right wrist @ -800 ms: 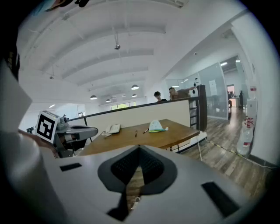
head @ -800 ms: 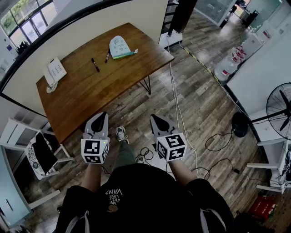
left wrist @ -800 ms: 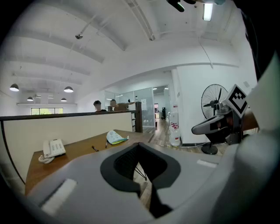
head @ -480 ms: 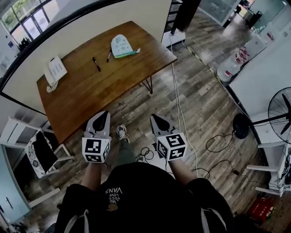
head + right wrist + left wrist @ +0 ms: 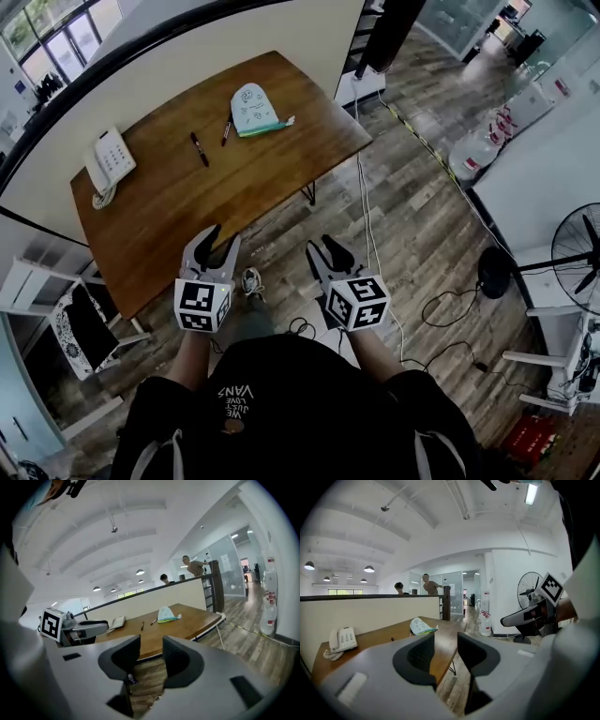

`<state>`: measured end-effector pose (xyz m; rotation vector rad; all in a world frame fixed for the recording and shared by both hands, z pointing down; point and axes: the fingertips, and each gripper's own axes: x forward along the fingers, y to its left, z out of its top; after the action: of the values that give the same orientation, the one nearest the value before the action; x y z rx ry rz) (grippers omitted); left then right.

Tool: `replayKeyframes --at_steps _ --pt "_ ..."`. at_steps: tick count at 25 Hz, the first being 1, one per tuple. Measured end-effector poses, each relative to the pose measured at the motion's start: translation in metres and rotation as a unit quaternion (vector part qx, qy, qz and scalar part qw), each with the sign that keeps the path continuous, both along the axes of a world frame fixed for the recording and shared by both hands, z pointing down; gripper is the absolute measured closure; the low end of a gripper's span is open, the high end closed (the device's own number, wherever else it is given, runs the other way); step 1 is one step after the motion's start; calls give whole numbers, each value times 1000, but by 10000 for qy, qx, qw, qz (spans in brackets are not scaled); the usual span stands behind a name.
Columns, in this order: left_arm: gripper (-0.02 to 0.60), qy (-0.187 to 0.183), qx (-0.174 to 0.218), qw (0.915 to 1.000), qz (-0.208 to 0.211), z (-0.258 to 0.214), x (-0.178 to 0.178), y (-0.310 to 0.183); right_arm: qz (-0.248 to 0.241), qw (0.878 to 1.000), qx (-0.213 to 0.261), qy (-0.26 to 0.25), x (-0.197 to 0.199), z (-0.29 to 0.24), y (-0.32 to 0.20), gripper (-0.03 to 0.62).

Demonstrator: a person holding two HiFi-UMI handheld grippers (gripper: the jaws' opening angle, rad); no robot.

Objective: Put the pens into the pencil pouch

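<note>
Left gripper (image 5: 221, 236): held out over the floor short of the bench's near edge; jaws spread wide, with nothing between them.
Right gripper (image 5: 323, 246): at three o'clock of the left gripper and apart from it, also over the floor; jaws parted and empty.
Pencil pouch (image 5: 253, 108): pale green with printed patterns, lying flat on the bench at twelve o'clock of both grippers and well apart from them, near the far edge.
Black pen (image 5: 199, 148): on the bare wood at eight o'clock of the pencil pouch, apart from it.
Second pen (image 5: 226, 129): between the black pen and the pencil pouch, just beside the pouch's nine o'clock edge.
Bench (image 5: 178, 211): brown wood, set against a cream partition.
Telephone (image 5: 105, 161): white, at nine o'clock of the black pen, by the bench's end.
Fan (image 5: 577, 253): standing on the floor at three o'clock, far from the bench.
</note>
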<state>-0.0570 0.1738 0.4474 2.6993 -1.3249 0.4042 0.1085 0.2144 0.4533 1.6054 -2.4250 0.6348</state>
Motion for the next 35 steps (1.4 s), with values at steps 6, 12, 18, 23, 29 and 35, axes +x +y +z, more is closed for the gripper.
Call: replayKeyframes --at_steps 6,12,18,23,29,35 --pt "422 -117 -136 9998 50 7 -9 -59 99 9997 -238 21 -7 9 -54 474" --pt "420 -178 -259 9995 104 17 -23 -106 175 9986 -482 120 -22 21 -105 474" --pt "420 -218 -352 9991 39 32 -43 -147 -34 9978 -608 247 -50 36 -153 474" --pt "420 -239 -473 9986 -67 41 -67 -177 -385 9959 -683 447 -86 50 -192 474" --pt "420 -251 -599 9978 -160 52 -90 -197 -912 9901 -817 690 -137 76 -230 474" --pt "420 -252 -726 9963 -388 55 -107 -198 -1497 9808 -837 926 -181 93 -252 474"
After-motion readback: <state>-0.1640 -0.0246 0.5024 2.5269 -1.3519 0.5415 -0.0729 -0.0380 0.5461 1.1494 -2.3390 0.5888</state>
